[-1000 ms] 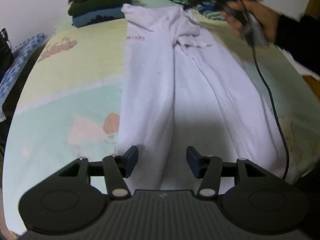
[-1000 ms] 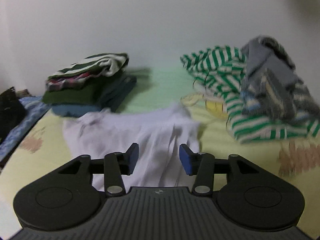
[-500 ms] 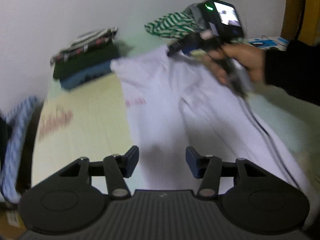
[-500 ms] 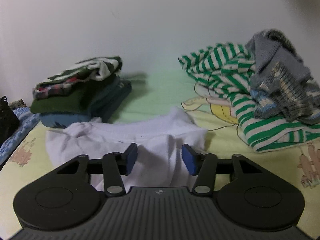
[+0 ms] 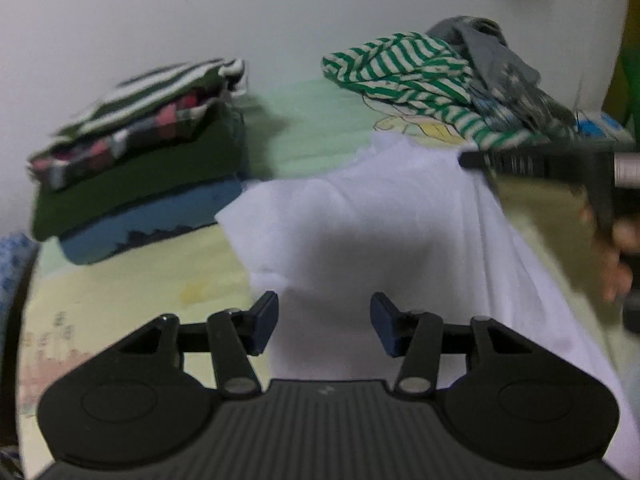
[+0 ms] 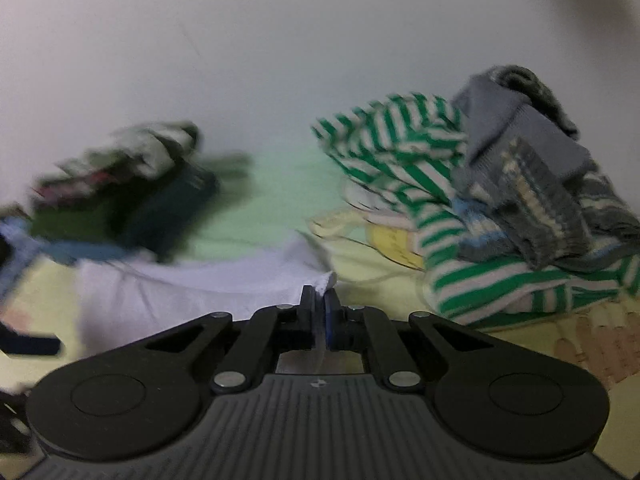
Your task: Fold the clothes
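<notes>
Across the middle of the bed lies the white garment (image 5: pixel 384 216), its far right corner pinched in my right gripper (image 6: pixel 320 312). My left gripper (image 5: pixel 324 326) hovers spread wide over its near left edge. Folded stack (image 5: pixel 136 148) far left and striped pile (image 6: pixel 460 208) far right leave bare sheet (image 5: pixel 120 292) to the left.

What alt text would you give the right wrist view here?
The right gripper is shut on the far edge of a white garment lying on a bed sheet. Beyond it, a blurred folded stack sits left and an unfolded pile topped by a green-striped top sits right, against a white wall.
</notes>
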### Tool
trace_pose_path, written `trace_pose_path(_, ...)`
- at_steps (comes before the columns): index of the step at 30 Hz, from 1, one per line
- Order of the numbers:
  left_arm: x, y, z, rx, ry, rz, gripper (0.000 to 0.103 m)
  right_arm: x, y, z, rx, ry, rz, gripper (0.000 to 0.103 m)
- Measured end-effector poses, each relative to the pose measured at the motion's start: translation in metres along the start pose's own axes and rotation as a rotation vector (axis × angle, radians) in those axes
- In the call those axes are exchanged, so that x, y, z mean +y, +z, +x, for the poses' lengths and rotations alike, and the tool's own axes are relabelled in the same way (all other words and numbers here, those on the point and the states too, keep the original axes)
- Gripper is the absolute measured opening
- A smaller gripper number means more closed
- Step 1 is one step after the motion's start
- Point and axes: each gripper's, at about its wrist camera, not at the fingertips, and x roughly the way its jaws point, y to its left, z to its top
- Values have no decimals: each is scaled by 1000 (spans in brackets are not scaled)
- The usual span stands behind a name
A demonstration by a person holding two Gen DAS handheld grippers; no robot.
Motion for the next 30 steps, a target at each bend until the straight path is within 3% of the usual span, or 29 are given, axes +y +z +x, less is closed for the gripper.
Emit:
trace_pose_path(2,4,7,8,4,-12,-20,51,0,-4,9,19,-40,9,4)
trace_pose_path(4,6,10,18,20,23,-5,51,0,-8,14,32,-21,6,6)
trace_pose_path(6,7,12,28,39,65,16,52,-6,-6,6,24,-10,22,19)
trace_pose_path(7,10,13,33,47,73,17,58,-11,-4,-5,19,-1,68,31)
trace_pose_path(11,22,15,37,46,35,-21,60,-20,-8,-55,30,213,112,32)
trace_pose_path(16,24,14,39,47,35,-33,67,-7,-20,-66,73,184,32,46)
trace_pose_path(17,23,15,39,50,35,-36,67,-5,-22,-68,82,177,16,43)
trace_pose_path(18,22,15,39,52,39,-36,67,-2,-24,-70,90,170,0,33)
trace_pose_path(19,21,15,39,54,46,-32,67,0,-26,-72,99,163,-16,6)
trace_pose_path(20,19,16,38,56,54,-27,68,3,-28,-74,108,156,-32,4)
trace_pose_path(27,16,17,41,70,102,-43,75,5,-35,-74,187,50,-79,3)
trace_pose_path(29,15,18,40,77,118,-47,76,8,-40,-65,232,15,-118,14)
trace_pose_path(30,15,18,38,79,127,-49,76,11,-40,-70,213,-16,-128,19)
